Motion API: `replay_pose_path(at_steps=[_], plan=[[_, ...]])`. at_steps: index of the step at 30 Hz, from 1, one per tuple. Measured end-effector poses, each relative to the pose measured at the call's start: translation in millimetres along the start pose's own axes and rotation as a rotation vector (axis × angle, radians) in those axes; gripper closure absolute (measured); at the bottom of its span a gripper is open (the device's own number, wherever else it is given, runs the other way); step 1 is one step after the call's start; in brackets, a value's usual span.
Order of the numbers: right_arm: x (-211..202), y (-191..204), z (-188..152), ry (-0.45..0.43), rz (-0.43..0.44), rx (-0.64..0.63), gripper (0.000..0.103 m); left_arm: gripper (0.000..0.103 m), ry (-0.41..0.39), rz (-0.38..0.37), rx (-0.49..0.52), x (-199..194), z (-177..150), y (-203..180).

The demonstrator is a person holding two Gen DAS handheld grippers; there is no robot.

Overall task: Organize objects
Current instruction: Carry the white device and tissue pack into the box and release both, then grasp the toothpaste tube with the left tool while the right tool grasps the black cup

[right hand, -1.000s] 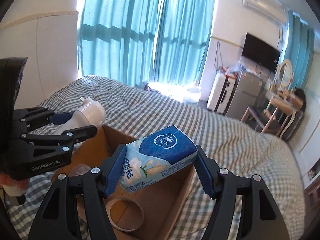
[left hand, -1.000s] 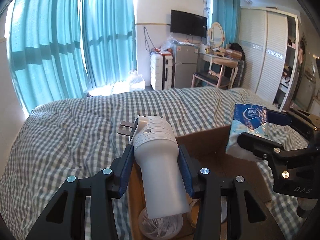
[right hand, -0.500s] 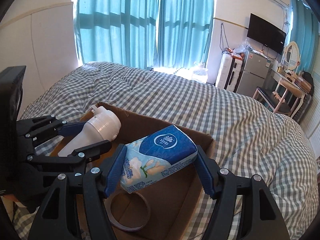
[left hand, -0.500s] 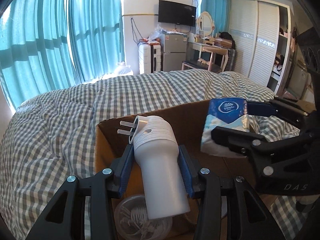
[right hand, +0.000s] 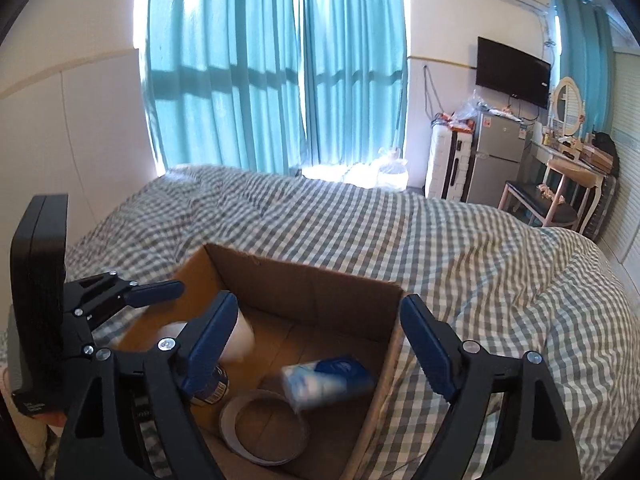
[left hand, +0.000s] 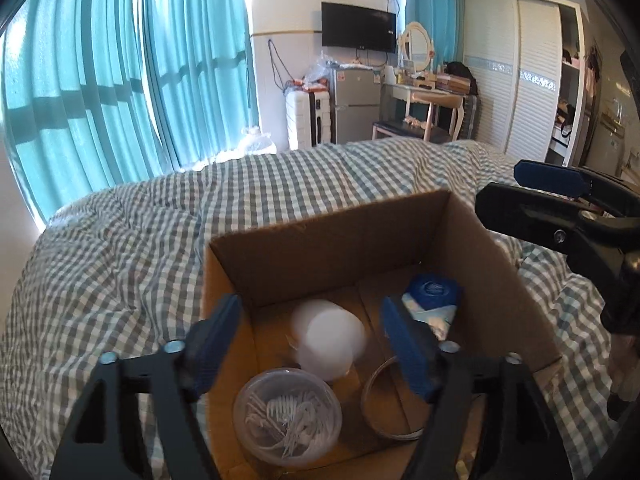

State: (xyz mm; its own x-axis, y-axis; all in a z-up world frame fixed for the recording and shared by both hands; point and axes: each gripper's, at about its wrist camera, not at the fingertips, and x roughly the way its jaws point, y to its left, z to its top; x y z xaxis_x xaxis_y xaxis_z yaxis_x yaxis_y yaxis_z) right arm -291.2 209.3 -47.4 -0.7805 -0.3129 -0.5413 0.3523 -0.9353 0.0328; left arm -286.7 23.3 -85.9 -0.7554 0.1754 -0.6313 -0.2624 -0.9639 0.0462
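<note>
**Both claws opening, nothing gripped**

The left claw (left hand: 312,340) points forward and down, its jaws opening, blue pads well apart with nothing pressed between them. The right claw (right hand: 320,336) tilts down likewise, jaws opening, pads bare. Each shows in the other's view: the right claw off to the left one's right, the left claw off to the right one's left, both angled inward.

Brown cardboard box (left hand: 336,248), grey-white checked bedspread (left hand: 120,248), teal curtains (left hand: 120,80), blurred, seemingly white bottle (left hand: 328,336).
</note>
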Motion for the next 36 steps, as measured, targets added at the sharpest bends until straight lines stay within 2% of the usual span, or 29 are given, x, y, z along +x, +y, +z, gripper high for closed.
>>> replay_pose_path(at_steps=[2,5,9,17,22,28,33,36], plan=[[-16.8,0.4,2.6,-0.014,-0.003,0.007,0.019,0.02,-0.027,0.006,0.002,-17.3,3.6,-2.4],[-46.0,3.0,2.7,-0.041,-0.02,0.006,0.019,0.011,-0.053,0.019,-0.019,-43.6,4.3,-2.1],[-80.2,12.4,-7.2,-0.048,-0.019,-0.025,0.019,0.011,-0.05,0.017,-0.039,-73.7,-2.1,2.3],[-104.0,37.5,-59.3,0.104,0.006,-0.125,0.019,0.011,0.014,0.05,-0.079,-107.5,-37.4,-1.8],[-96.7,42.6,-100.8,0.201,0.024,-0.132,0.019,0.011,0.071,0.068,-0.083,-106.2,-76.3,-15.9],[-84.3,39.8,-134.9,0.298,0.064,-0.082,0.019,0.011,0.201,0.019,-0.064,-81.5,-128.4,-29.5],[-73.9,42.5,-149.0,0.361,0.069,-0.08,0.019,0.011,0.235,-0.012,-0.063,-74.9,-139.9,-31.1],[-67.7,48.3,-153.5,0.399,0.076,-0.105,0.019,0.011,0.252,-0.019,-0.101,-71.6,-145.4,-23.7]])
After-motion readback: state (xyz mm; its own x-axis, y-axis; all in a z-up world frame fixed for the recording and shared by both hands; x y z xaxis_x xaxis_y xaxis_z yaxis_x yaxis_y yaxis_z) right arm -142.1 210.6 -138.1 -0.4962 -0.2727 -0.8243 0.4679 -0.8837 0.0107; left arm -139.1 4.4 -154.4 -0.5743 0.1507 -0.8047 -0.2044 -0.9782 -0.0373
